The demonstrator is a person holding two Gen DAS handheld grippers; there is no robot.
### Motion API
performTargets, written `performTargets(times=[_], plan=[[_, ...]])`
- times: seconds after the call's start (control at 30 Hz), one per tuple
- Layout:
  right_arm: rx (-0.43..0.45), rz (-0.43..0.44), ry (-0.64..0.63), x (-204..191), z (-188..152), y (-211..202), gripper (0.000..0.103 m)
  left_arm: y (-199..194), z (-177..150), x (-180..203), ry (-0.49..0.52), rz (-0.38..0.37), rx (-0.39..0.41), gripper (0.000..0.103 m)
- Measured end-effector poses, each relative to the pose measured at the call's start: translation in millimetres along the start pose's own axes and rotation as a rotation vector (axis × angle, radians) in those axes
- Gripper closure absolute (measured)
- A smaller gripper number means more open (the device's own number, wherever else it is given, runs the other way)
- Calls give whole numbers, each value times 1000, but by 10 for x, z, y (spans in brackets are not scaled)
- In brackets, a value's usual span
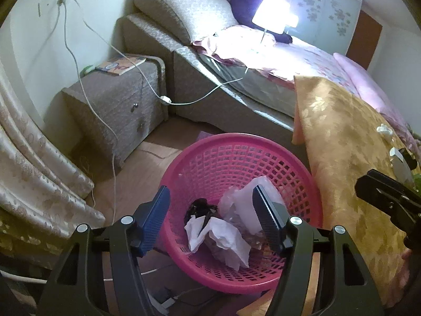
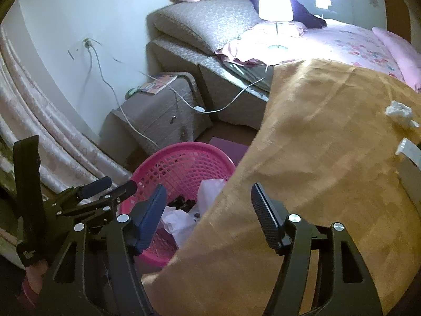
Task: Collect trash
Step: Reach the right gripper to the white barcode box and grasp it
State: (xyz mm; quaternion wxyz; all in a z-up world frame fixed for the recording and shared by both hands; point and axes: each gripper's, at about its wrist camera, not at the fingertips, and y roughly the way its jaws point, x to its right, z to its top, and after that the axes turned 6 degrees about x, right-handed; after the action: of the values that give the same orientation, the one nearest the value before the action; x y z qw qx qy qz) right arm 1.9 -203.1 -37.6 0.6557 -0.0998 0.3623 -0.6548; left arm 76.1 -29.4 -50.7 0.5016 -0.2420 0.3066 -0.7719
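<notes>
Over the pink basket (image 1: 236, 158) now, left gripper (image 1: 210, 223) hanging straight above its mouth, jaws spread wide, nothing between the pads. Down inside: crumpled white paper (image 1: 223, 239), a clump of something dark (image 1: 201, 206) just behind it, and a clear plastic wrapper (image 1: 244, 202) up against the far side, all piled touching one another. Basket standing on the wood floor (image 1: 136, 181), tight against the table draped in a gold cloth (image 1: 342, 144).

Right gripper (image 2: 208, 218) hovering over the cloth's near edge, jaws likewise wide apart and holding nothing; left pad over the basket rim, right pad over the fabric. Seen from the left wrist, only its black tip showing at the right edge of the frame.

Still out on the cloth: a small crumpled white scrap (image 2: 398, 112) toward the far right, well apart from both grippers, and a white object (image 2: 409, 148) just nearer than it, cut off by the frame edge, hard to say what.

Behind the basket, a nightstand (image 1: 118, 100) with a book (image 1: 122, 64) on top, white cable (image 1: 79, 79) trailing down from a wall socket, bed (image 1: 302, 60) with a lit lamp (image 1: 271, 13) beyond.
</notes>
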Motion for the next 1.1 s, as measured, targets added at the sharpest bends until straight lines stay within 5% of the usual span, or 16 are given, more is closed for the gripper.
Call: performTargets(times=[0.8, 1.1], plan=[[94, -205, 136, 1047, -451, -904, 38, -277, -124, 902, 173, -154, 12, 40], [153, -321, 123, 1578, -220, -1093, 38, -257, -95, 1289, 203, -215, -12, 40]])
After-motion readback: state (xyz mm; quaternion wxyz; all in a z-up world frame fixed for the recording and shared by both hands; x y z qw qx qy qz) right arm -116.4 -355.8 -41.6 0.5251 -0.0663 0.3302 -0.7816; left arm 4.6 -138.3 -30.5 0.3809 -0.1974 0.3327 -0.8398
